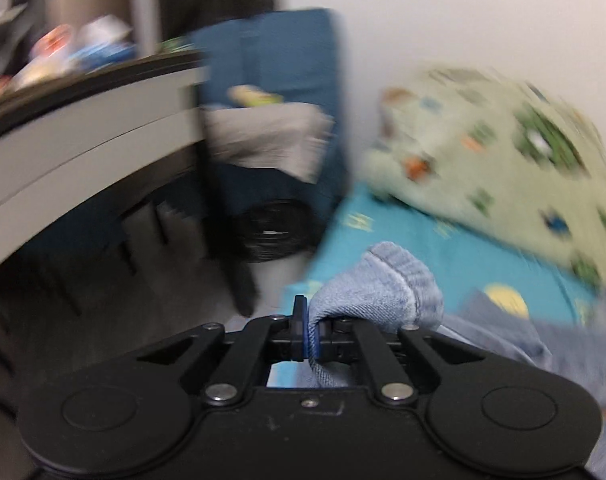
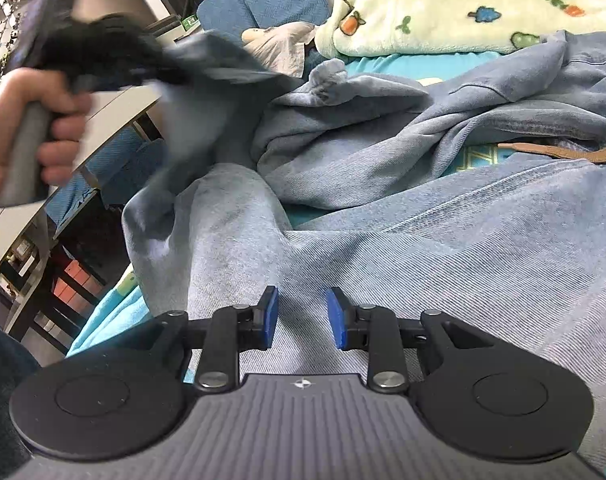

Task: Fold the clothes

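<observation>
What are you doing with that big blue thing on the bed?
A person is folding a blue-grey garment spread over a bed with a turquoise sheet. The left gripper has its jaws shut on a ribbed cuff and holds it up off the bed; that view is blurred. The right gripper hangs over the fabric with its jaws open, gripping nothing. A cartoon-print blanket lies bunched behind.

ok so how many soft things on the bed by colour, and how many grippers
Grey-blue garment: 1
Pale green printed blanket: 1
Turquoise bedsheet: 1
Grippers: 2, the left gripper clamped on the garment's cuff, the right gripper open above the garment
Total: 5
</observation>
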Available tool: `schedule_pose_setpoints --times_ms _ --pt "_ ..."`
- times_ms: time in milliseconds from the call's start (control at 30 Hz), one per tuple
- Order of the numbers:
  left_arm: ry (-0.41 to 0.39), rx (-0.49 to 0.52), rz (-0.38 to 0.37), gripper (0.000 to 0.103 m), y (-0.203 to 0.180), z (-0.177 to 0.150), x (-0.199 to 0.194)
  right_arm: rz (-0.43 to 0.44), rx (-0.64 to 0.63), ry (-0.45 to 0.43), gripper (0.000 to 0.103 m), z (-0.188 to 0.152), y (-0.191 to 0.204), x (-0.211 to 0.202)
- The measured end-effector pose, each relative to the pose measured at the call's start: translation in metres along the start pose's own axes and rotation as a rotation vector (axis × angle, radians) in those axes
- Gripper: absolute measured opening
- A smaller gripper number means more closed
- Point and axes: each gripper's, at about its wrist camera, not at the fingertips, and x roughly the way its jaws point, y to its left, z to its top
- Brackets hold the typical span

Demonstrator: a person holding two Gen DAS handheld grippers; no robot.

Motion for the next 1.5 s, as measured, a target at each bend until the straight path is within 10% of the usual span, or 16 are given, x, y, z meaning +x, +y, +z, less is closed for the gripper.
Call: schedule_pose_setpoints --times_ms 400,533,833,1100,1333,1500 --pt "0.272 -0.707 0.064 0.002 0.238 -0.091 0.019 -0.123 0.287 -0.210 0.030 0.015 -0.034 -0.076" --pt "0.375 -0.829 0.034 0.002 0.271 -0.126 0.036 -0.309 0.376 -0.307 0.030 0.032 -0.061 -0.141" --pt "0.447 -0.857 -0.015 0.002 0.296 -0.161 0.059 -0.654 0.776 -0.455 0.059 0.003 -0.169 -0.269" --pt "0.469 -0.828 0.009 0.002 0.290 -0.173 0.072 -0.637 1.063 -0.436 0.061 -0.037 -0.242 -0.242" --pt "0.432 -0.803 0.018 0.002 0.286 -0.169 0.064 -0.592 1.034 -0.510 0.013 -0.030 -0.249 -0.240" --pt "0.381 -0.852 -0.058 0.001 0.297 -0.155 0.048 -0.534 0.949 -0.663 0.008 -0.021 -0.223 -0.273"
